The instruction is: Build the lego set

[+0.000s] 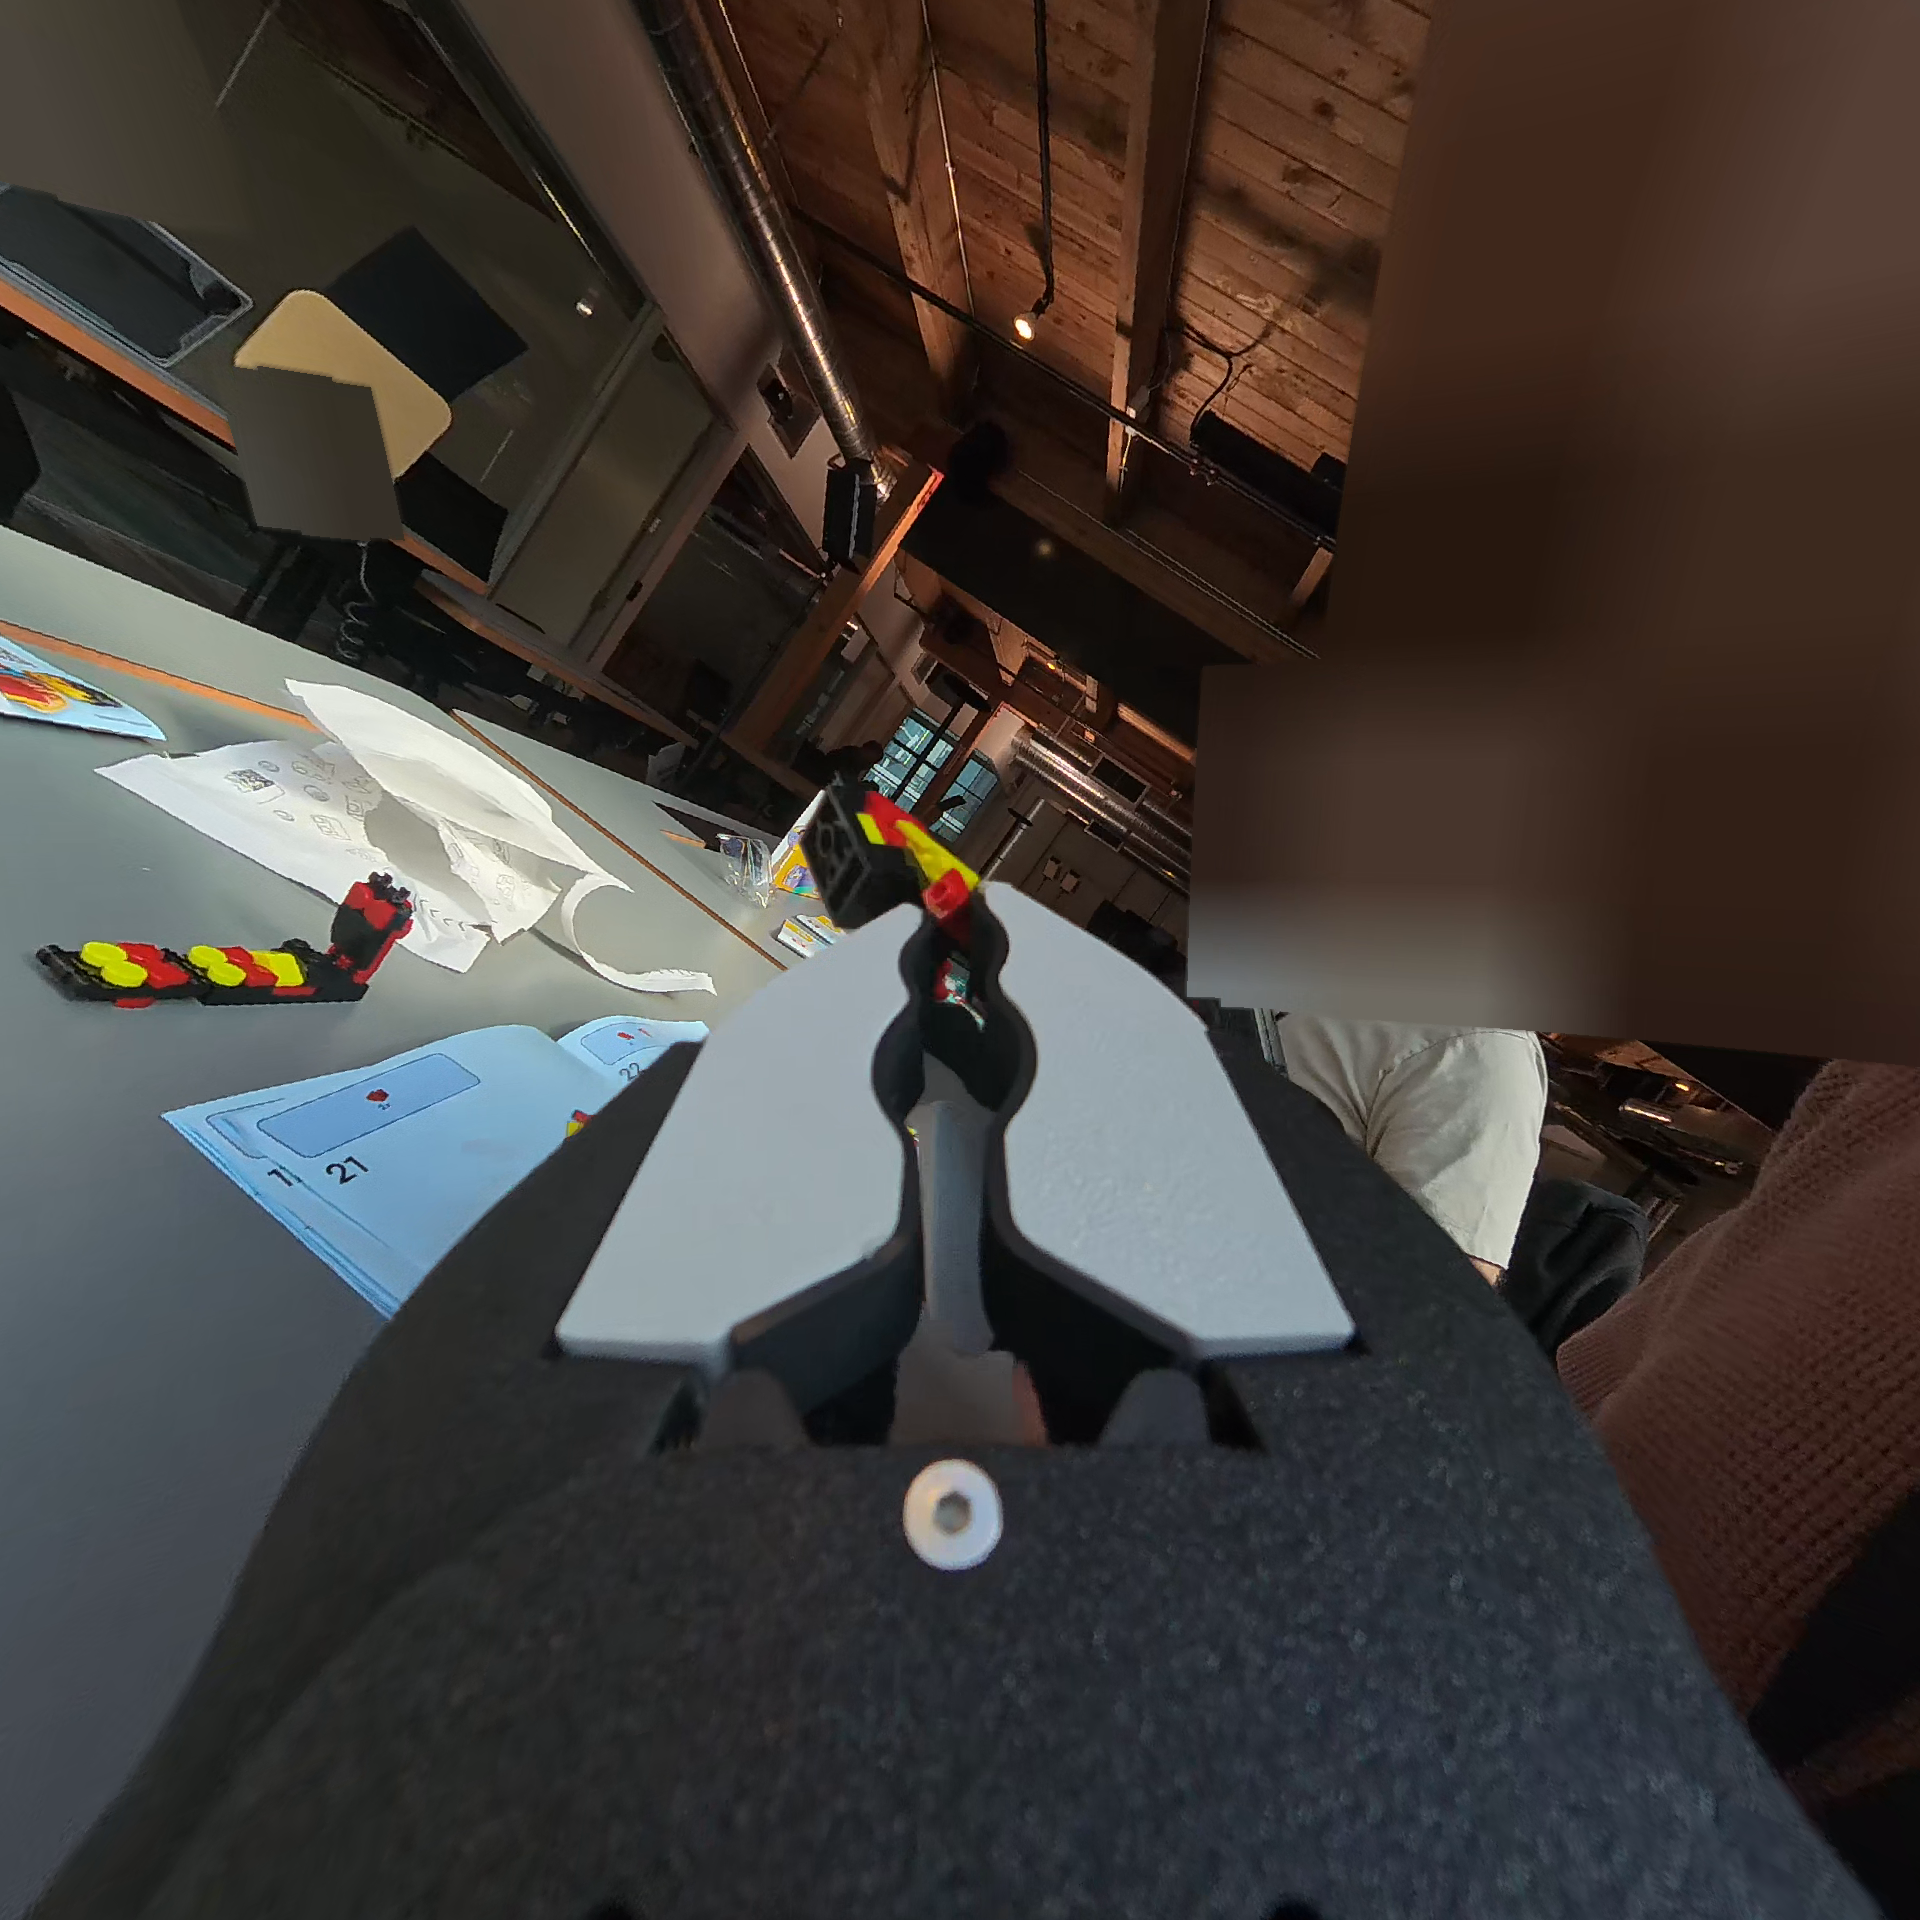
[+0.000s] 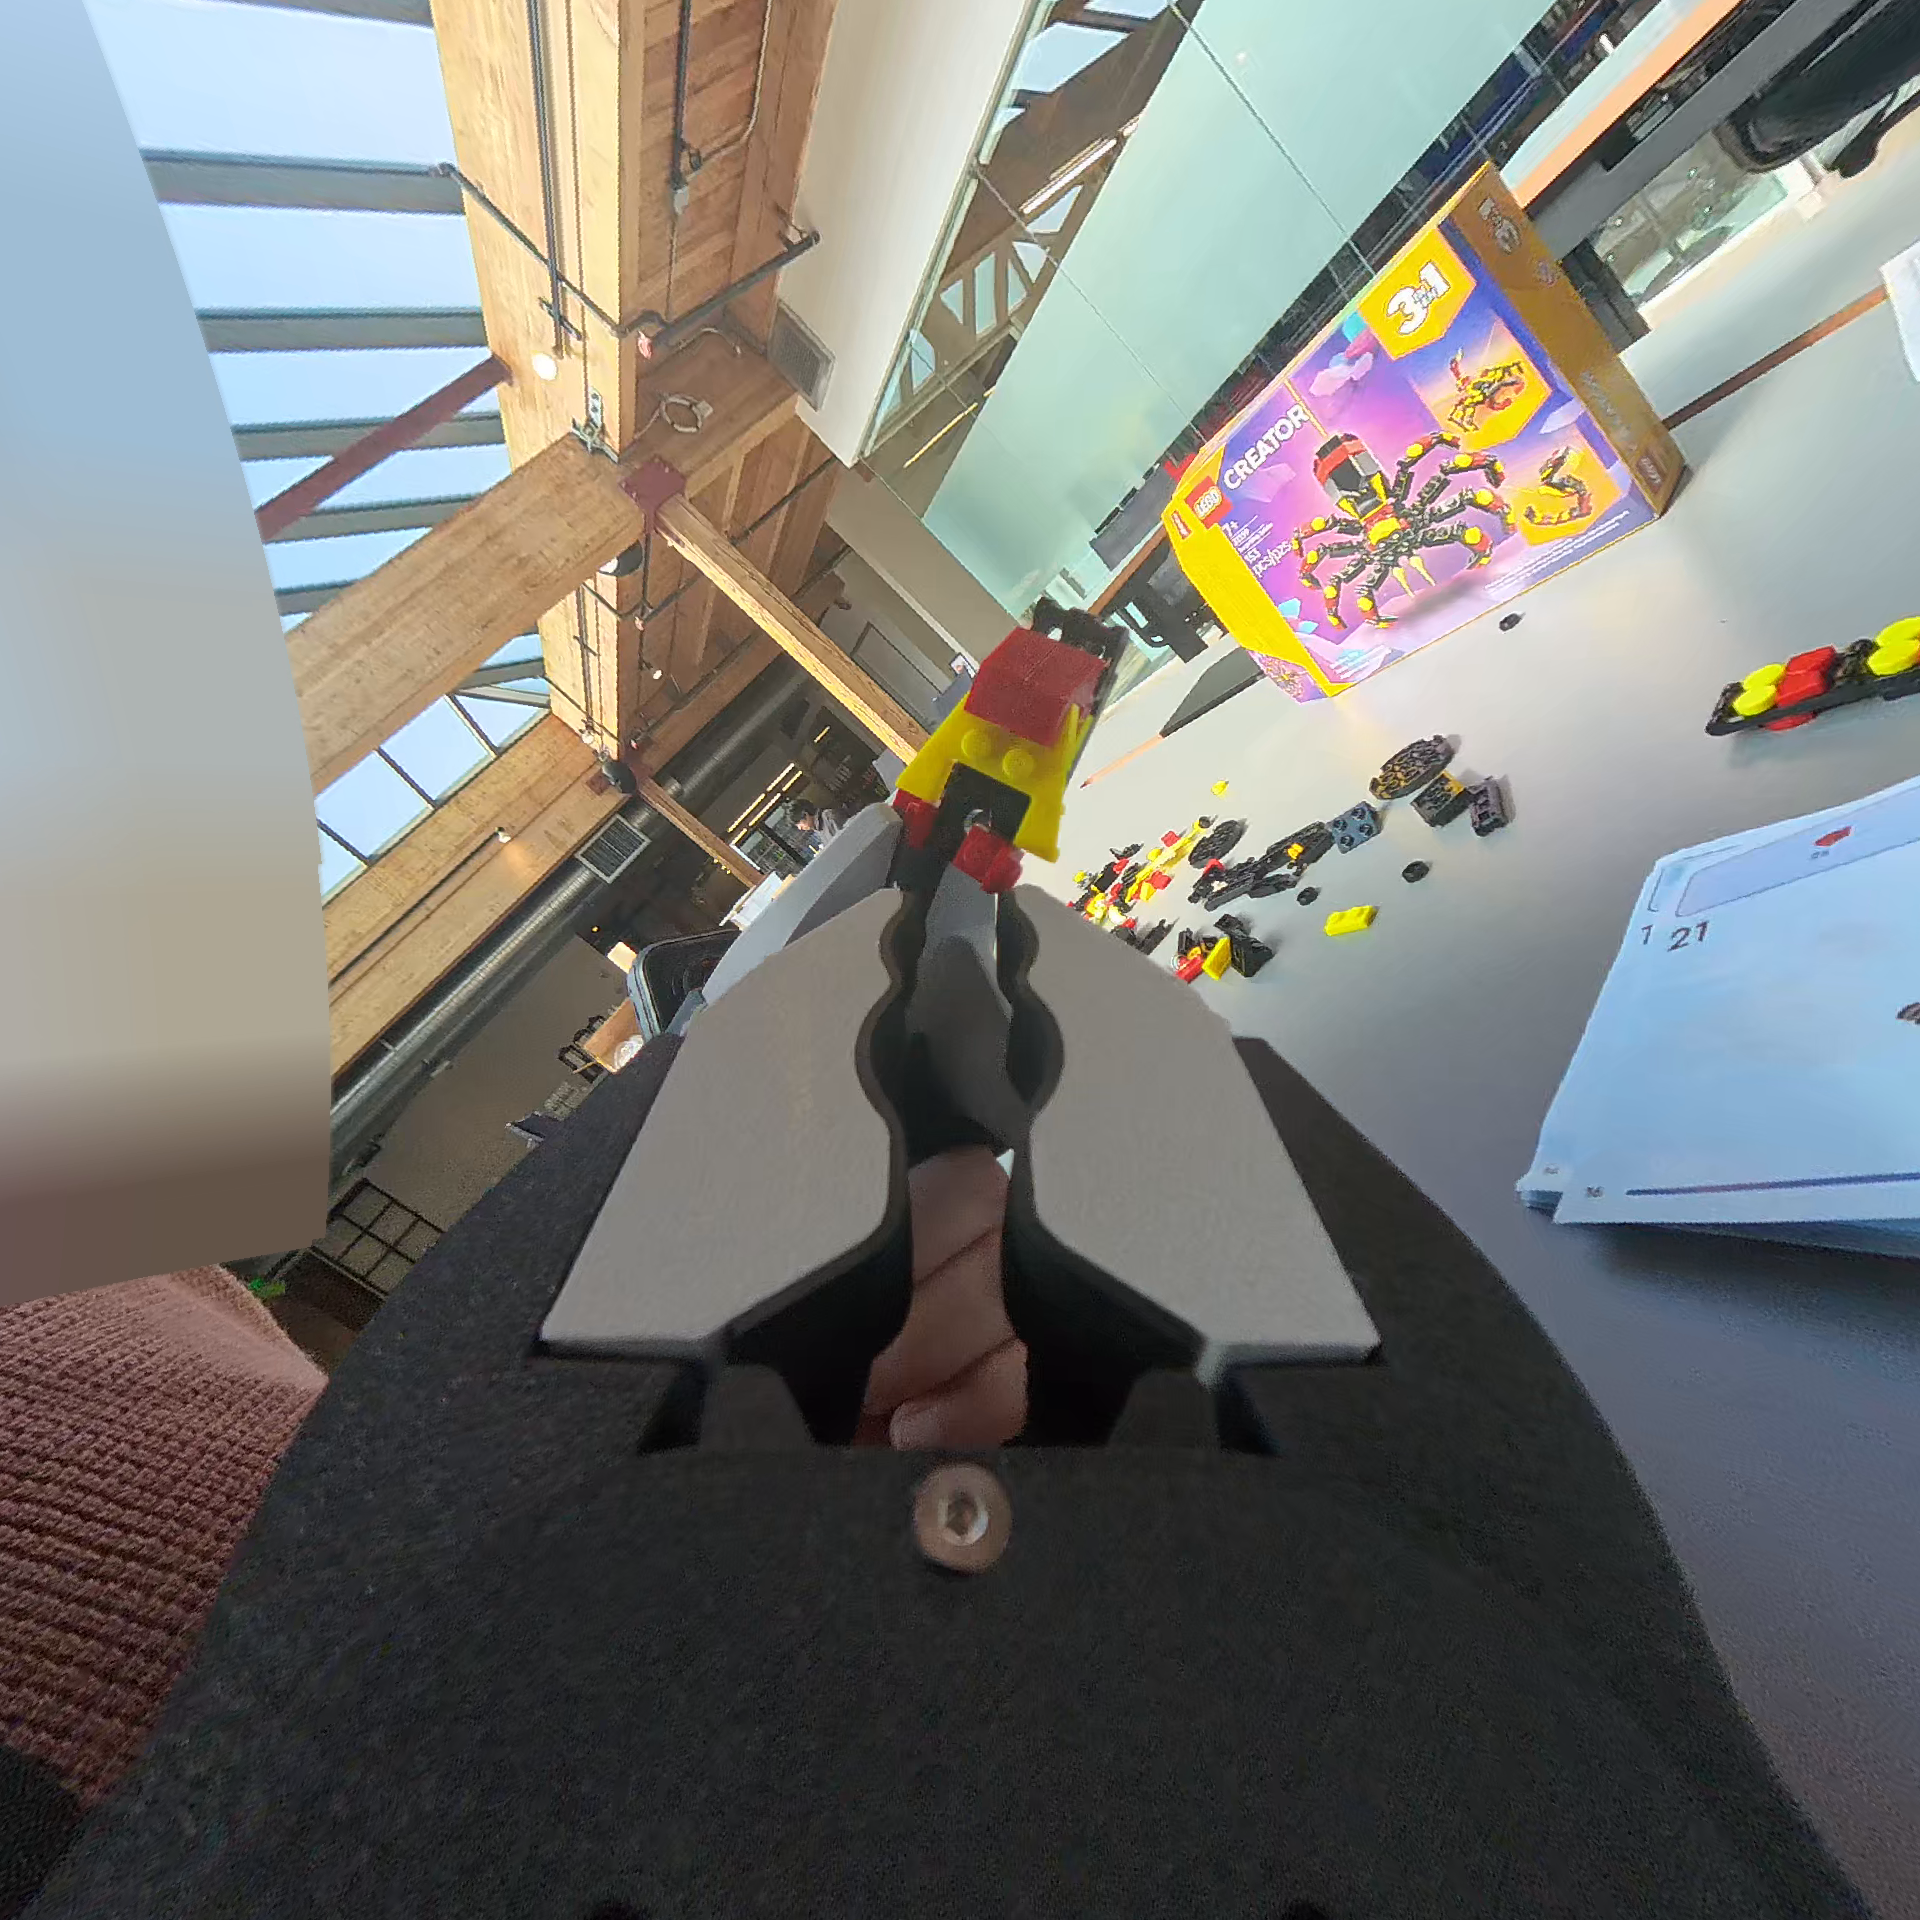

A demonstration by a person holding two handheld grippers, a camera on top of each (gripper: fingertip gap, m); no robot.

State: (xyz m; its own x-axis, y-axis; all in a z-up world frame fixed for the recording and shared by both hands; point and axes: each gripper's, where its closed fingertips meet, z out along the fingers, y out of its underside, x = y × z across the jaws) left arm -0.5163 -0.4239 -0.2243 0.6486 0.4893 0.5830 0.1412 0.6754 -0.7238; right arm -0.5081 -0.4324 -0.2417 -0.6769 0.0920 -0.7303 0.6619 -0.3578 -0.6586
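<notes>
We hold our left gripper and right gripper high above the grey tabletop, both with fingers clenched on the small lego model. Behind it we see wooden ceiling beams. Loose bricks lie near the set box.

I will not copy the writing, only tell where it stands. In my right wrist view, printed words and numbers stand on the yellow and purple lego set box on the grey table, and numbers on the open blue instruction booklet. In my left wrist view, the white paper bag bears small printed drawings, too small to read.
</notes>
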